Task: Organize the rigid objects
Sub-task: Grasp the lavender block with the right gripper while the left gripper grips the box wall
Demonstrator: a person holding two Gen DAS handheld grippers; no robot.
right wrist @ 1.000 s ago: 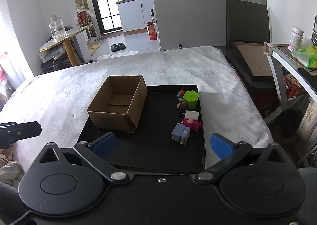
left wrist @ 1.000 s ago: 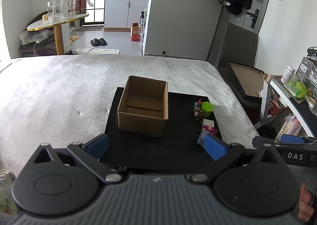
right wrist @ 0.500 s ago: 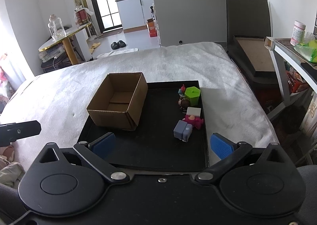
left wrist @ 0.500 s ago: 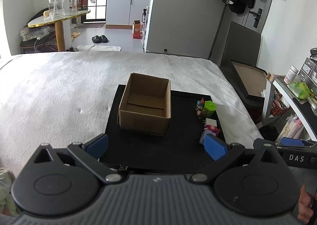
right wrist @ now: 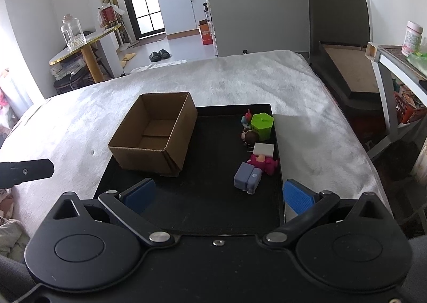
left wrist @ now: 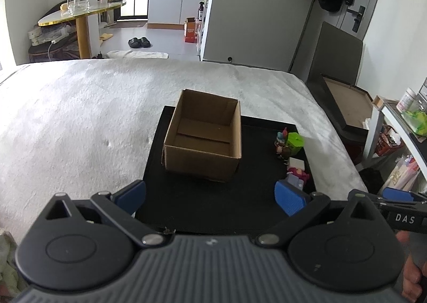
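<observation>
Nothing packed yet: cardboard box [right wrist: 153, 140] empty, toys [right wrist: 254, 148] on black tray [right wrist: 202, 209]. Your left gripper [left wrist: 210, 193] and right gripper [right wrist: 217, 192] gape wide, holding nothing. Next: reach nearest toy.

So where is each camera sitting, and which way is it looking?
Left wrist view: sits on the left tool, looks forward over the black tray at the cardboard box; its open blue fingers and, at the right edge, the right tool show.
Right wrist view: sits on the right tool, faces the same way, nearer the small toys; its open blue fingers and the left tool's tip show.
Both share the box, tray, toys and green container.
</observation>
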